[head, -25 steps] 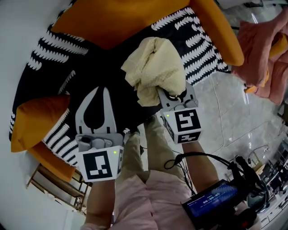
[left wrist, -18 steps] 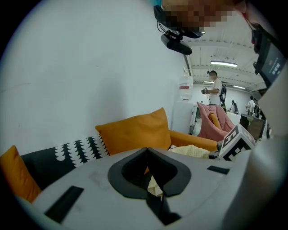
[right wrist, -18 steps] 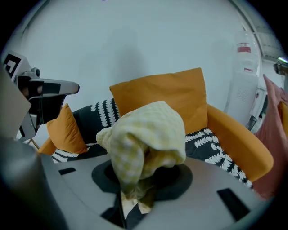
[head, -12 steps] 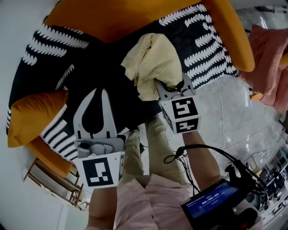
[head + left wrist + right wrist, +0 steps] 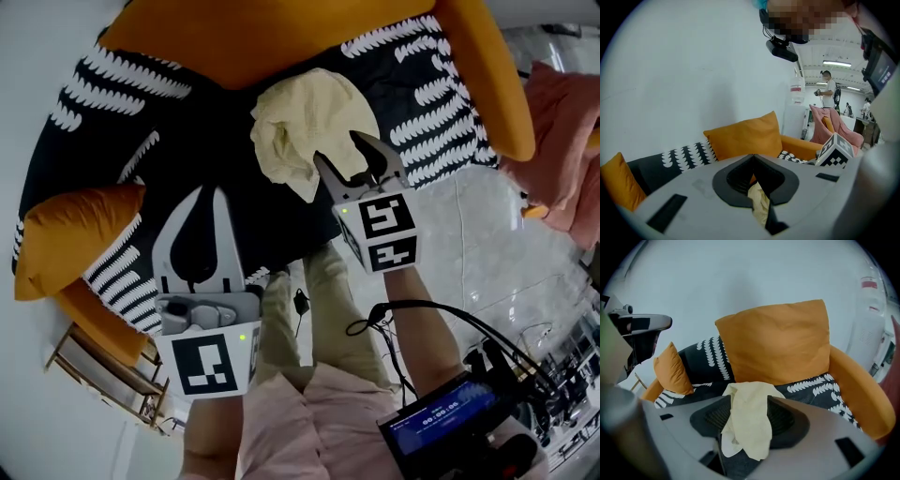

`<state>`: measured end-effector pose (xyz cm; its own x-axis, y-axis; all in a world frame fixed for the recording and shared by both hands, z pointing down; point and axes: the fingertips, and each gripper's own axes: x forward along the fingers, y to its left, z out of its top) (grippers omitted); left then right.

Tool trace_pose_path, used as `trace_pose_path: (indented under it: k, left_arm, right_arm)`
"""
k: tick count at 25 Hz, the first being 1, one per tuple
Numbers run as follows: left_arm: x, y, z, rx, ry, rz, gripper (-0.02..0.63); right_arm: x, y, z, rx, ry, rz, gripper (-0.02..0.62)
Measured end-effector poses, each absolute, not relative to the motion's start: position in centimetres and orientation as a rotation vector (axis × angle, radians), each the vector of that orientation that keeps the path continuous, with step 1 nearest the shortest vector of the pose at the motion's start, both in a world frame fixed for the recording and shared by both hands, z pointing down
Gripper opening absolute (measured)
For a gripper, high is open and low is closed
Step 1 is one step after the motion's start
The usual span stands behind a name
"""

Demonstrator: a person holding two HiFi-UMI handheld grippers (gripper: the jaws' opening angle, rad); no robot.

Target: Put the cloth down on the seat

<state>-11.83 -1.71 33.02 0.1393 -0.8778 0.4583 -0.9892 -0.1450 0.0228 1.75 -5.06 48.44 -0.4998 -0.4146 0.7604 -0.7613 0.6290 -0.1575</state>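
Note:
A pale yellow cloth lies crumpled over the black seat cover with white leaf print of an orange sofa. My right gripper sits at the cloth's near edge, its jaws spread apart. In the right gripper view the cloth droops loosely between the open jaws of that gripper. My left gripper hovers over the seat's front left, jaws closed tip to tip and empty. Its own view looks past the shut gripper and shows a bit of the cloth beyond.
A large orange back cushion and a small orange cushion border the seat. An orange armrest runs along the right. A pink fabric heap lies on a chair at the right. Pale tiled floor is near the person's legs.
My right gripper has opened and let go of the cloth, which has settled and spread on the seat. The left gripper has barely moved.

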Motion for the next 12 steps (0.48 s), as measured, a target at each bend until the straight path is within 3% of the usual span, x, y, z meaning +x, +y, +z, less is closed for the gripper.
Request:
trace_pose_path:
  k: [12]
  left_arm:
    - [-11.2, -1.3, 24.2, 2.194, -1.884, 0.377, 0.011]
  right_arm:
    - [0.9, -4.7, 37.2, 1.008, -2.279, 0.515, 0.233]
